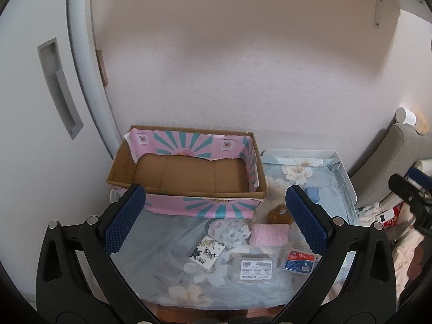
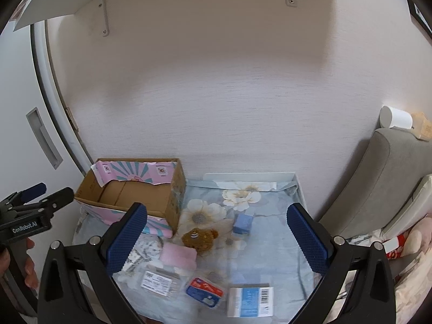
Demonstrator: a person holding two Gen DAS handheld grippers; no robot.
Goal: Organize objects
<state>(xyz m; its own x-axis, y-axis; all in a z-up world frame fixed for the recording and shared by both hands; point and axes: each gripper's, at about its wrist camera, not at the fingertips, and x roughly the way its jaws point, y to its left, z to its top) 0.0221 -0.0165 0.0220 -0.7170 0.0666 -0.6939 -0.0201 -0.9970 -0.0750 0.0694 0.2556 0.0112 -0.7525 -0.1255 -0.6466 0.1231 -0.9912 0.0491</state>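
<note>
An open cardboard box point(image 1: 189, 175) with pink and teal print stands empty at the back left of a small table covered by a floral cloth point(image 1: 151, 245). In front of it lie a brown plush toy point(image 1: 279, 213), a pink folded cloth point(image 1: 268, 233), a flowered fabric bundle point(image 1: 230, 230), a printed packet point(image 1: 206, 252), a clear labelled pack point(image 1: 255, 268) and a blue-red pack point(image 1: 298, 260). The right wrist view also shows a blue box point(image 2: 243, 222) and a white-blue pack point(image 2: 251, 299). My left gripper point(image 1: 216, 221) is open above the items. My right gripper point(image 2: 216, 235) is open and empty.
A white cabinet door with a recessed handle point(image 1: 58, 86) stands at the left. A grey cushion point(image 2: 378, 178) and piled bedding point(image 2: 407, 245) lie at the right. The wall point(image 1: 229, 67) runs behind the table, with a shelf bracket point(image 2: 101, 10) above.
</note>
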